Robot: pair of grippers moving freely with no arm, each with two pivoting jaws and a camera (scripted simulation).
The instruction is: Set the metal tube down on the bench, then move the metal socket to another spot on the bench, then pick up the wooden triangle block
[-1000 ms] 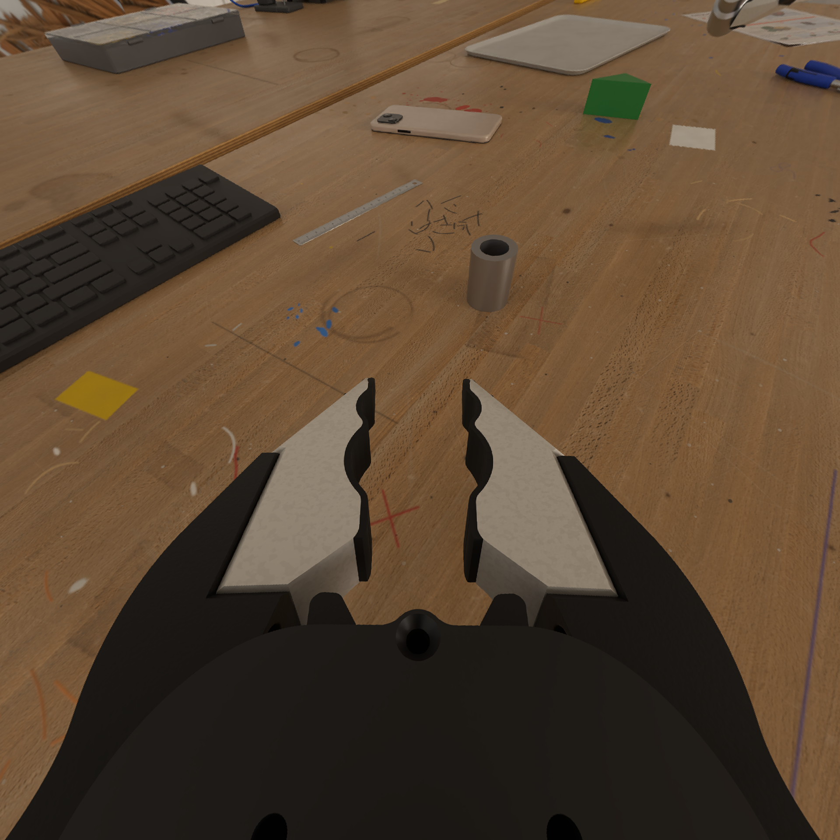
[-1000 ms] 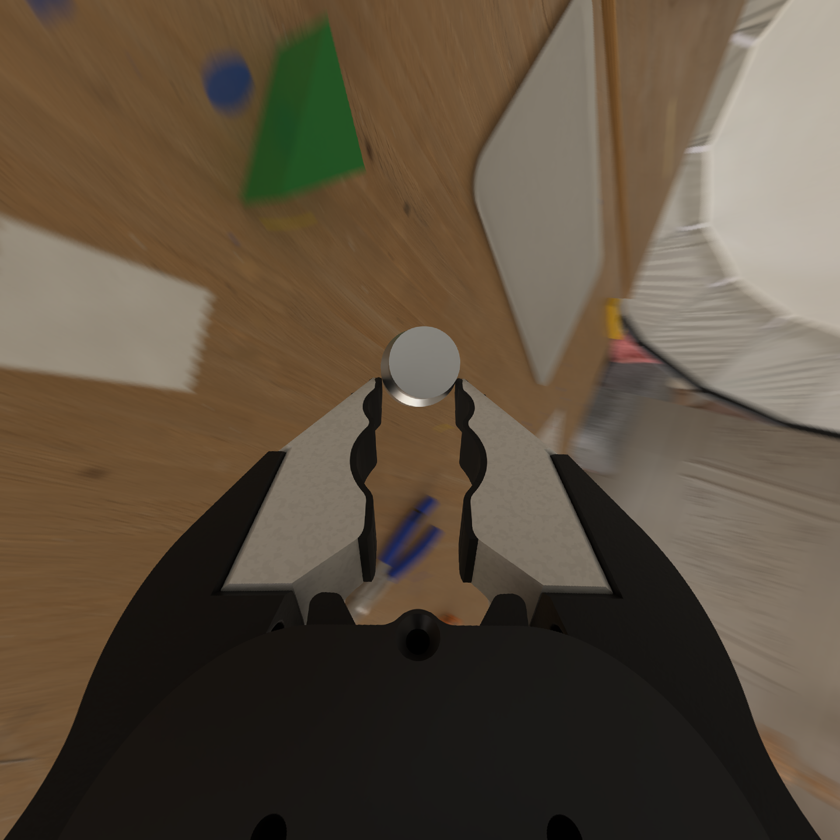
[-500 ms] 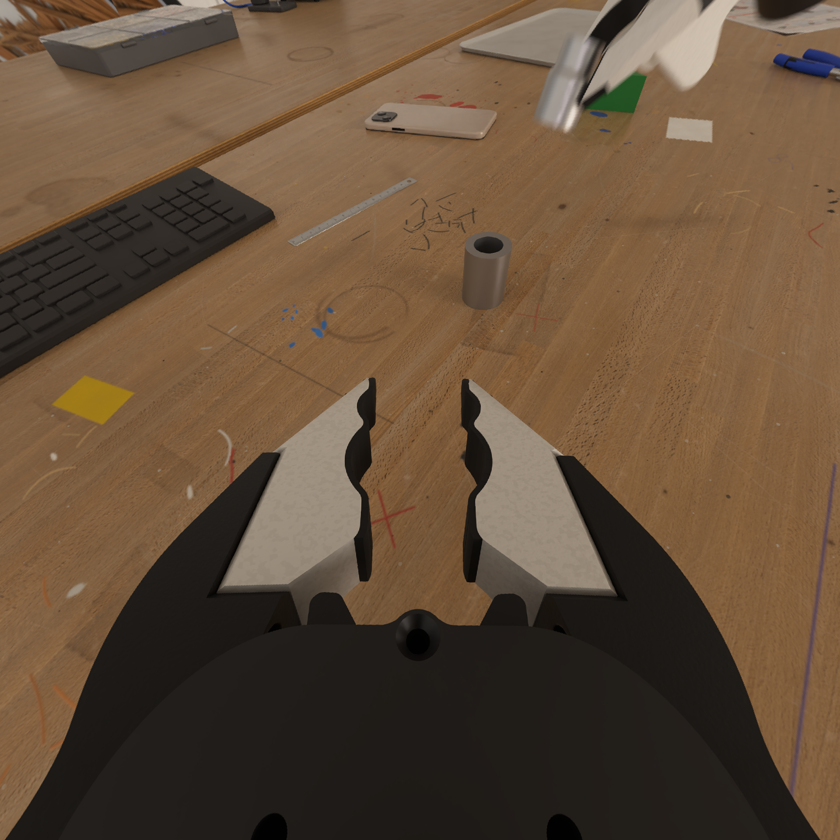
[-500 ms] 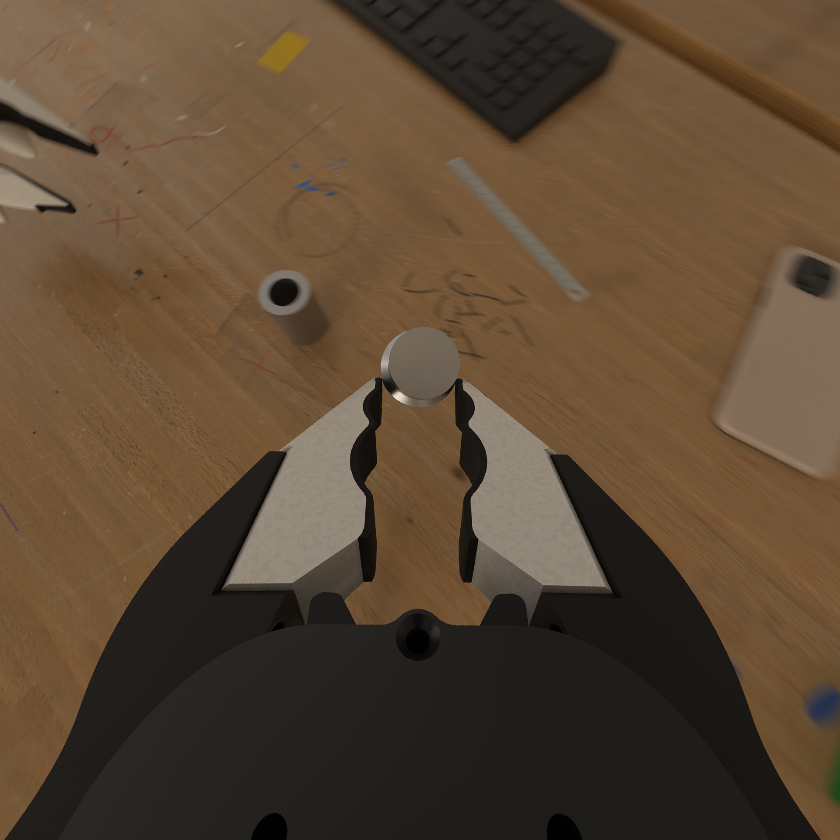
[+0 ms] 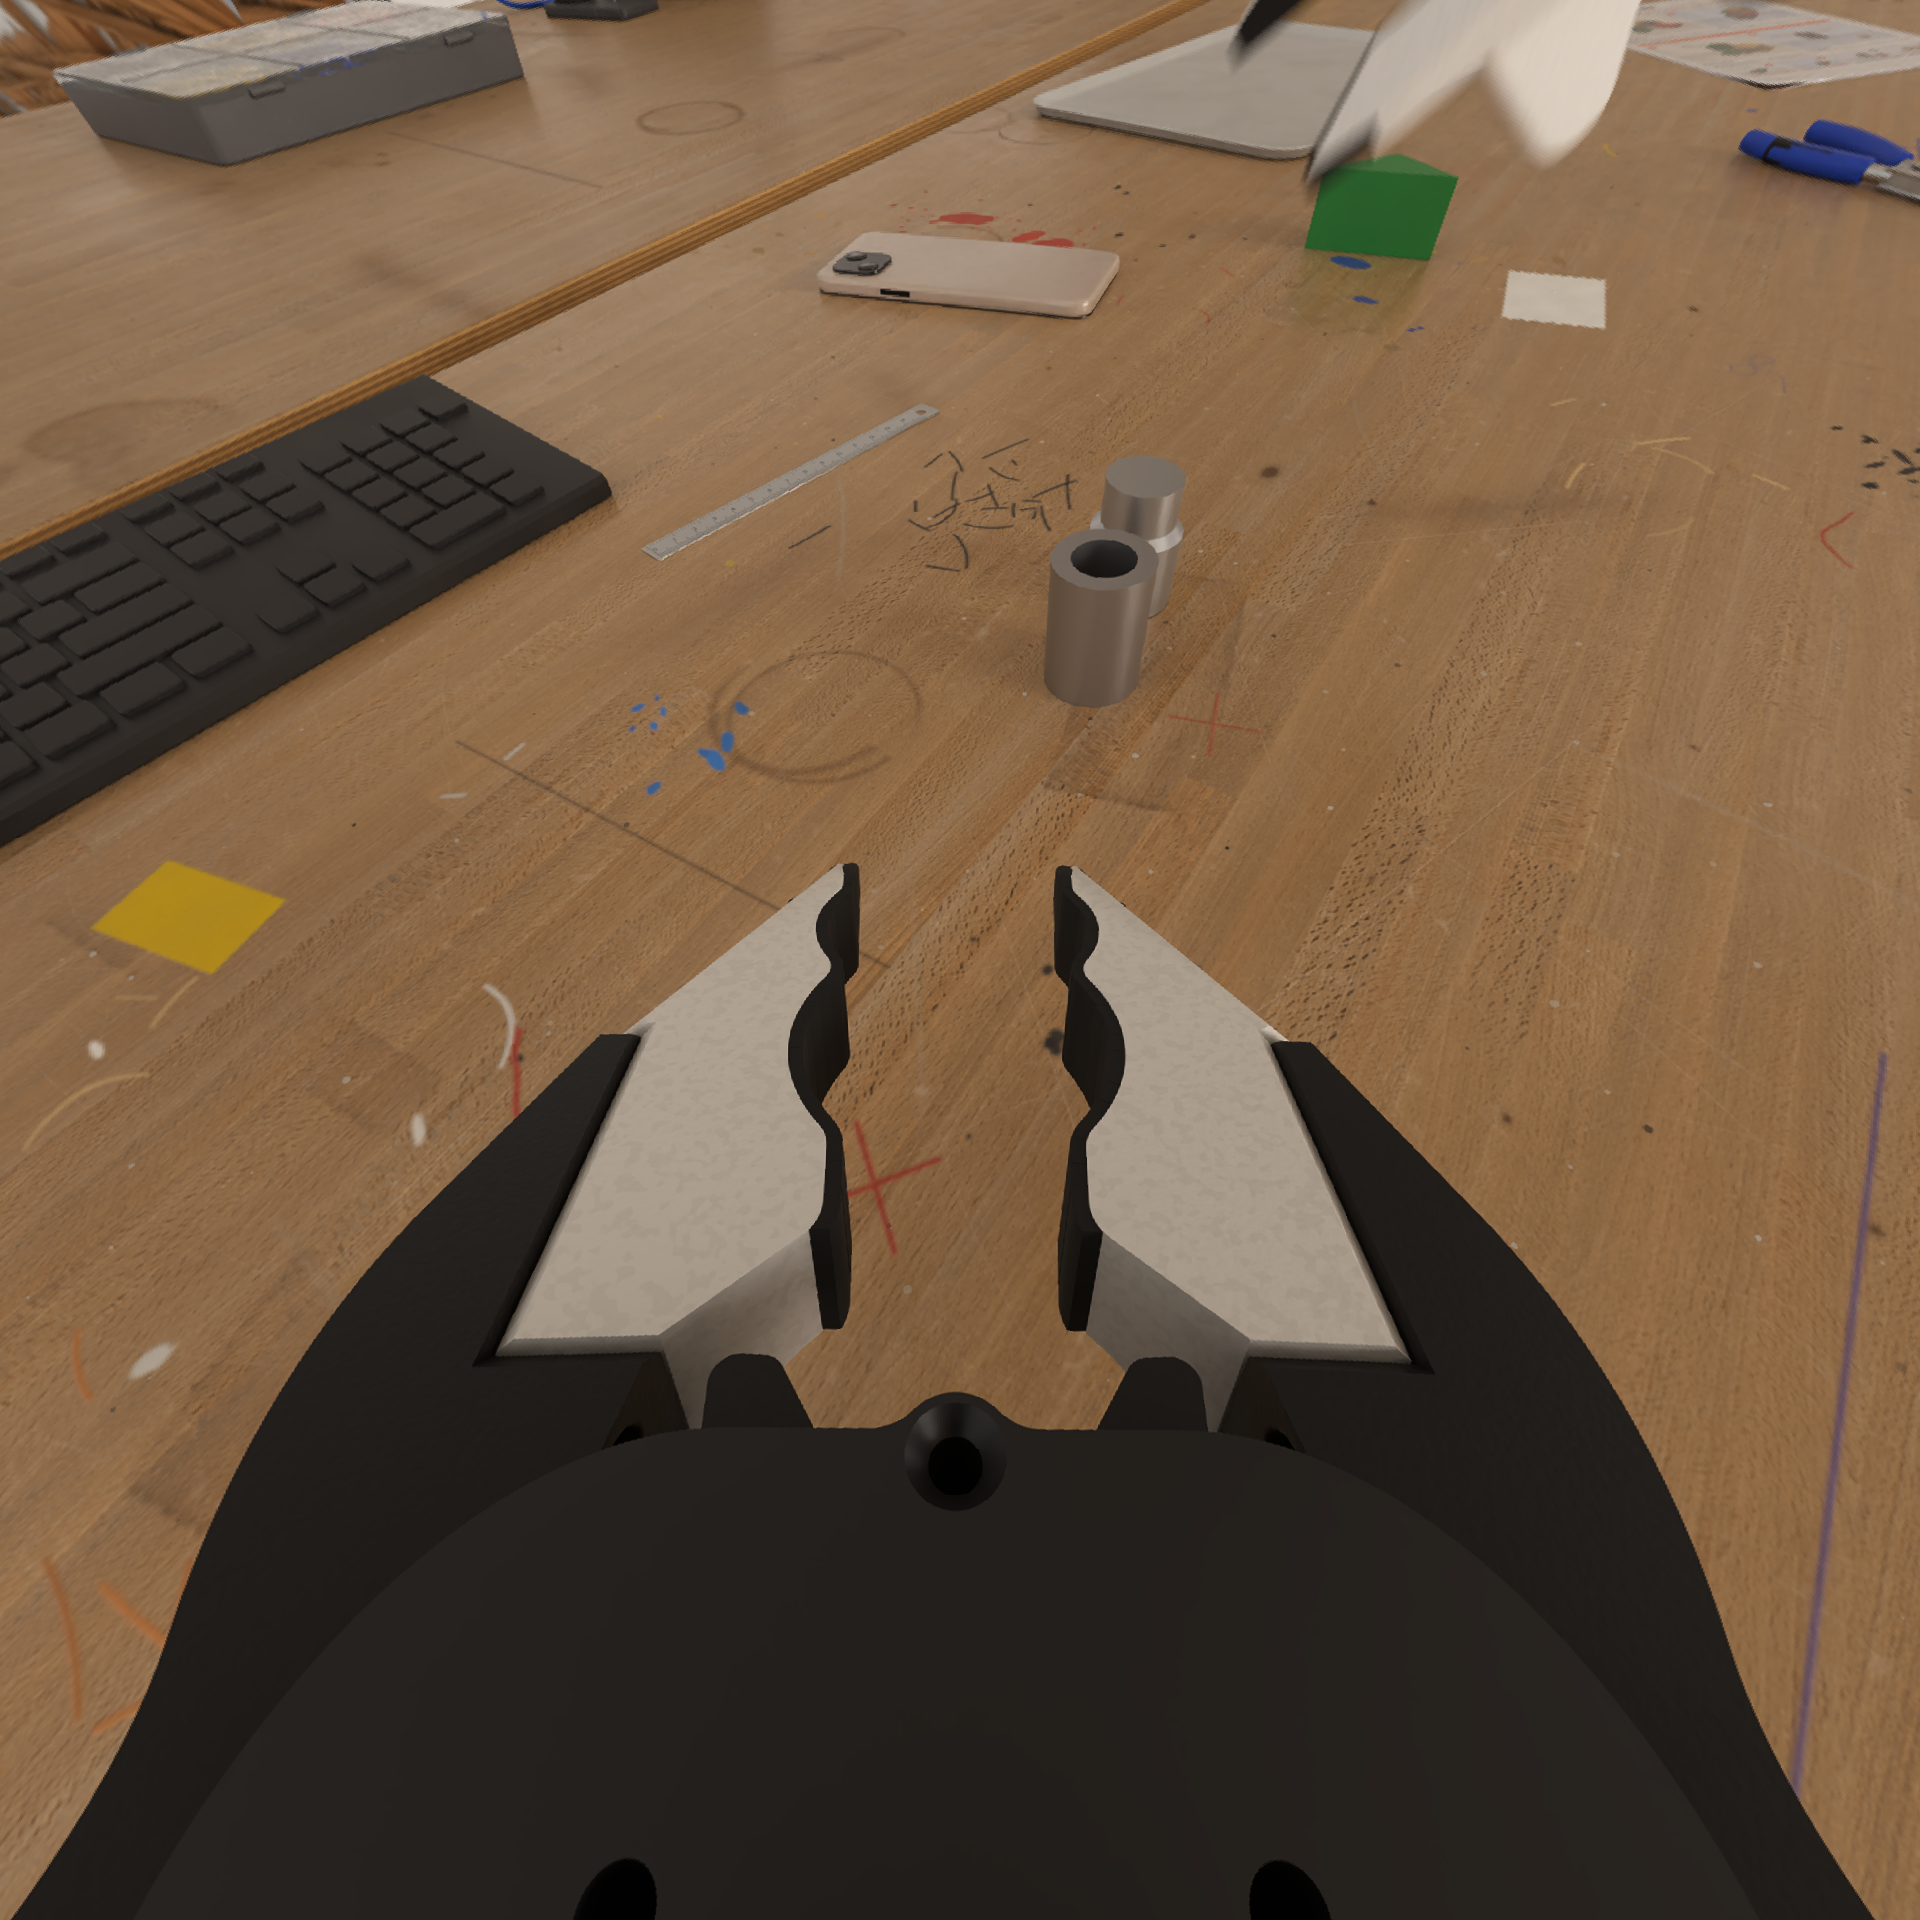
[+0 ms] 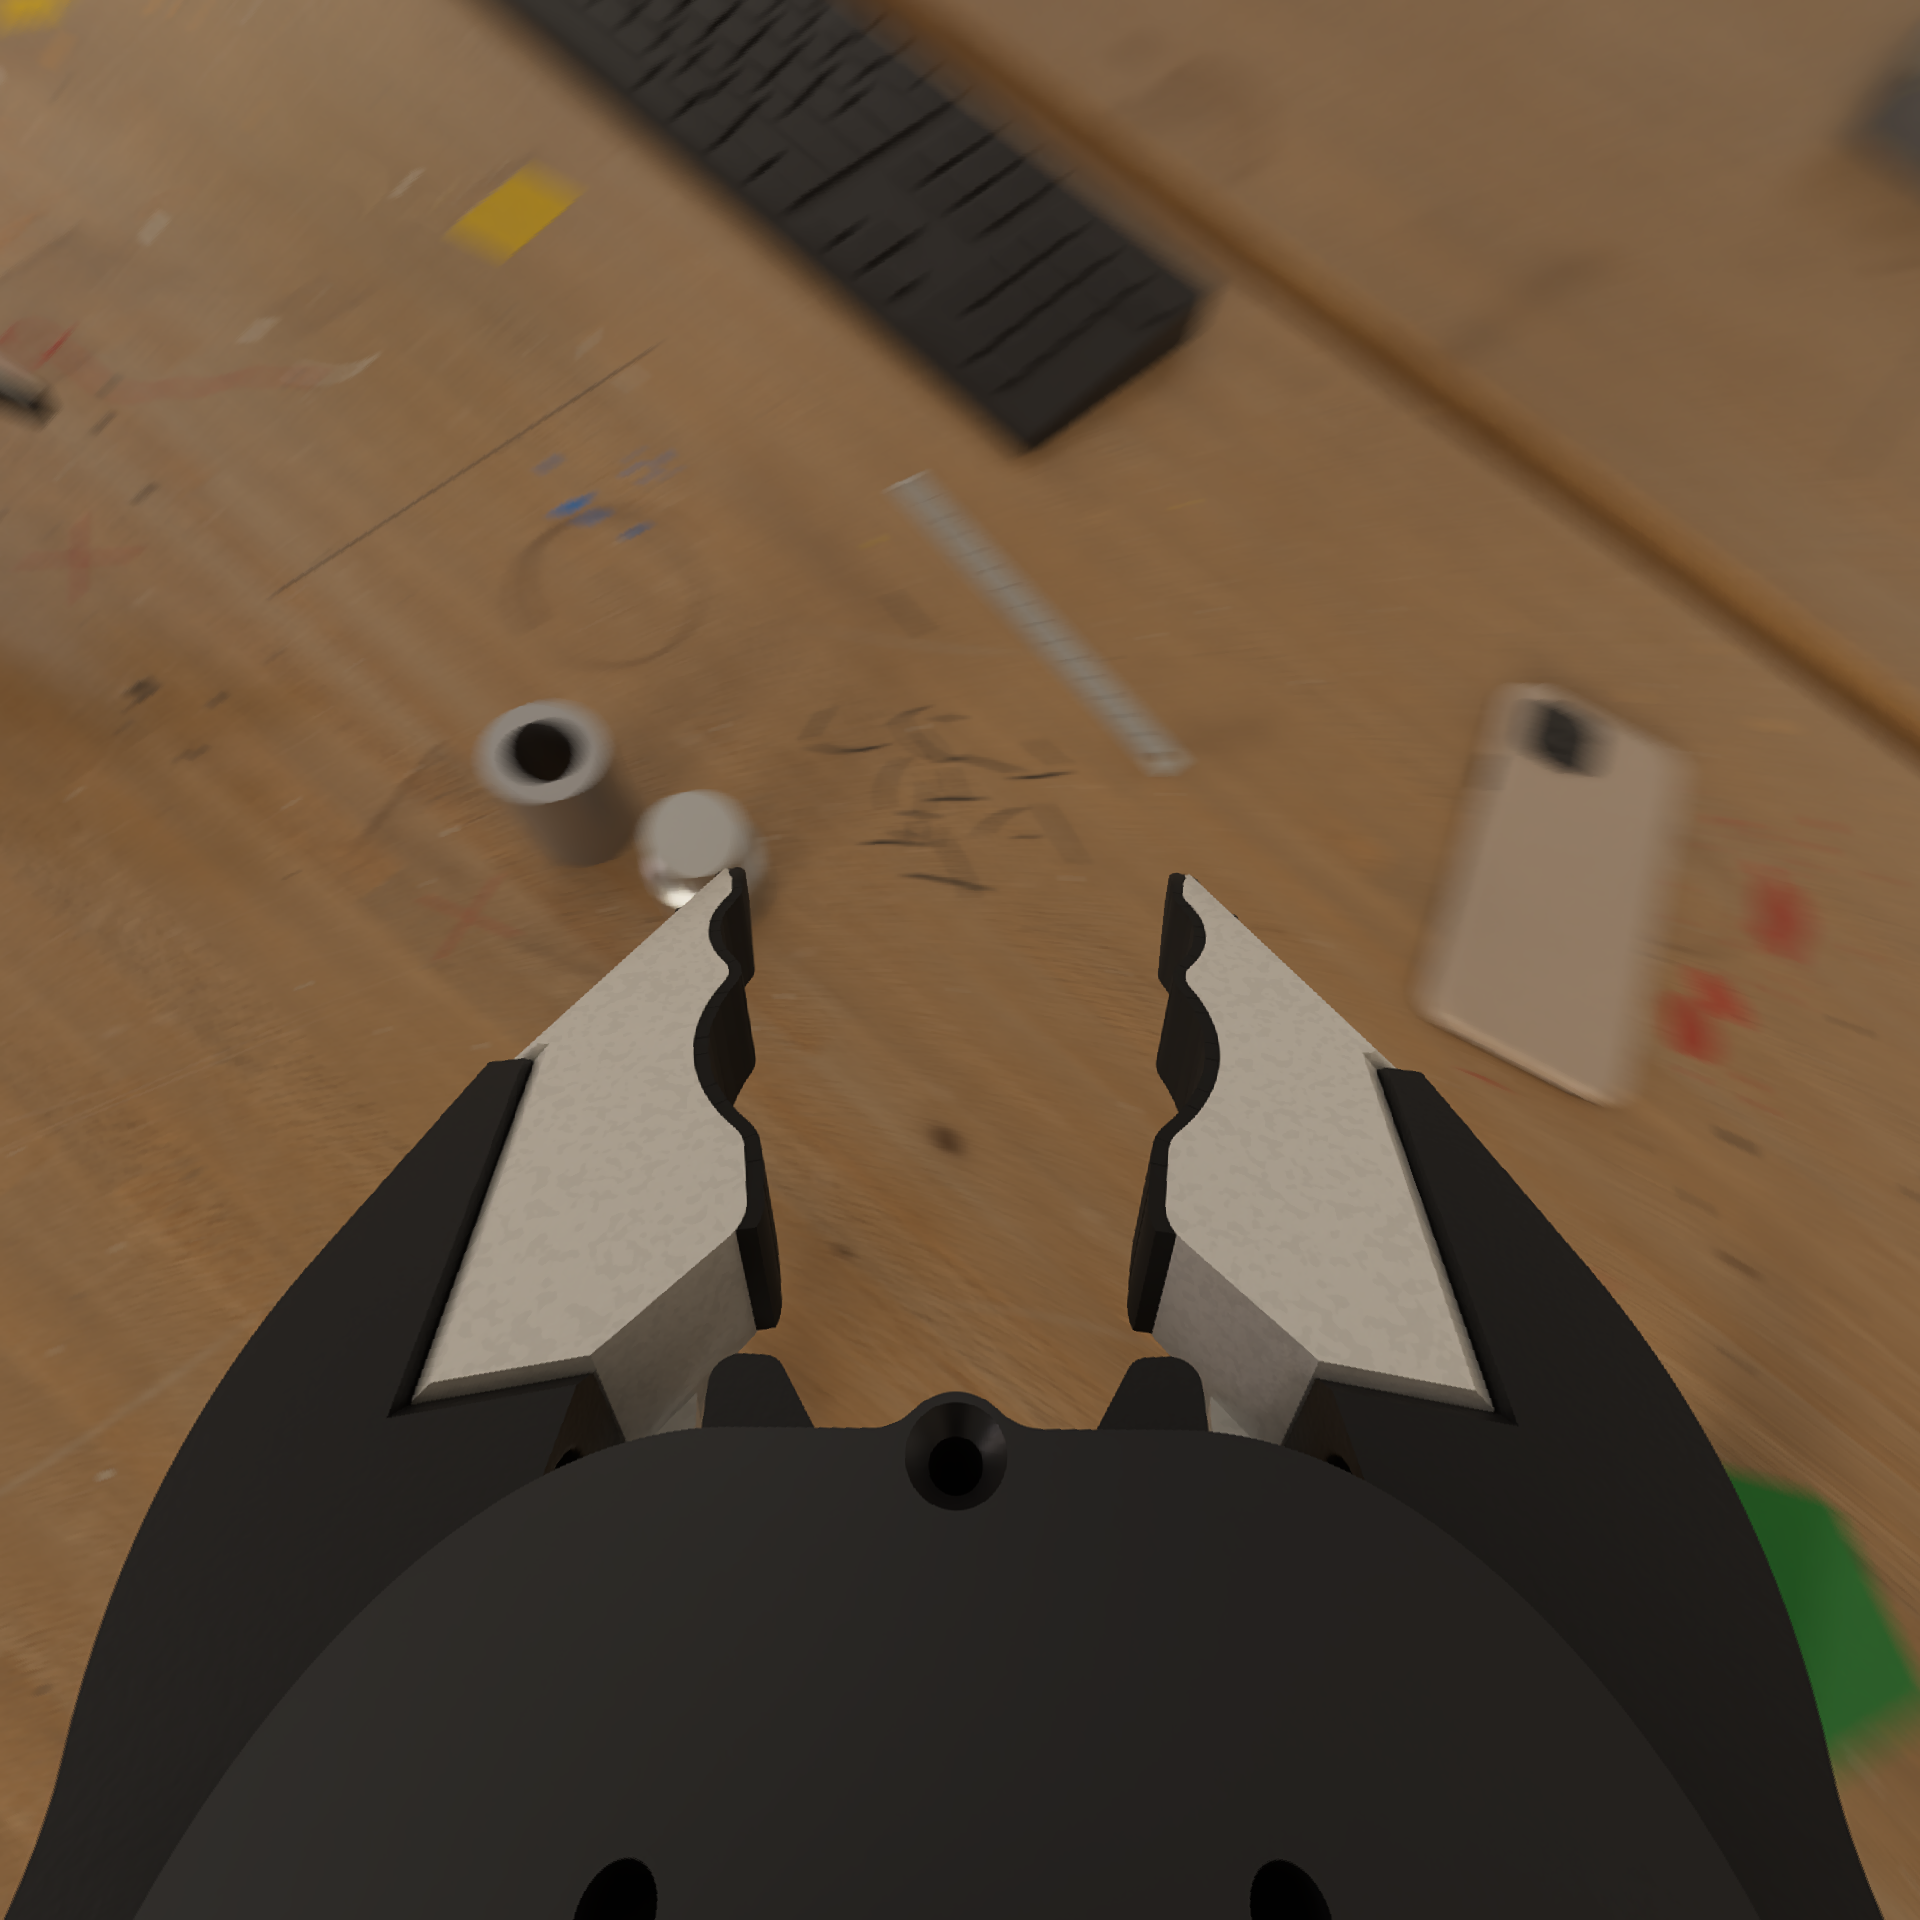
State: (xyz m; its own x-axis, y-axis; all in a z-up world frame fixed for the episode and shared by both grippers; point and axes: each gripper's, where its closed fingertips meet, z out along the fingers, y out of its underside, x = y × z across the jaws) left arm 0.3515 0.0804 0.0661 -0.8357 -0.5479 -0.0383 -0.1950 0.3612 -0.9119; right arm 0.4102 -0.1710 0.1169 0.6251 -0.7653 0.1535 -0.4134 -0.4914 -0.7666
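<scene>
A grey hollow metal cylinder stands upright mid-bench. A shinier stepped metal cylinder with a closed top stands upright just behind it, close to it or touching. Both also show in the right wrist view, the hollow one and the stepped one. My right gripper is open and empty, above and beside the stepped cylinder; it shows blurred in the left wrist view. A green triangle block sits at the far right. My left gripper is open and empty, well short of the cylinders.
A black keyboard lies at the left, with a steel ruler and a beige phone beyond it. A grey tray, a grey box and blue-handled pliers lie at the back.
My right gripper carried the stepped cylinder to beside the hollow one, opened, let go of it, and has drawn back and up. My left gripper has barely moved.
</scene>
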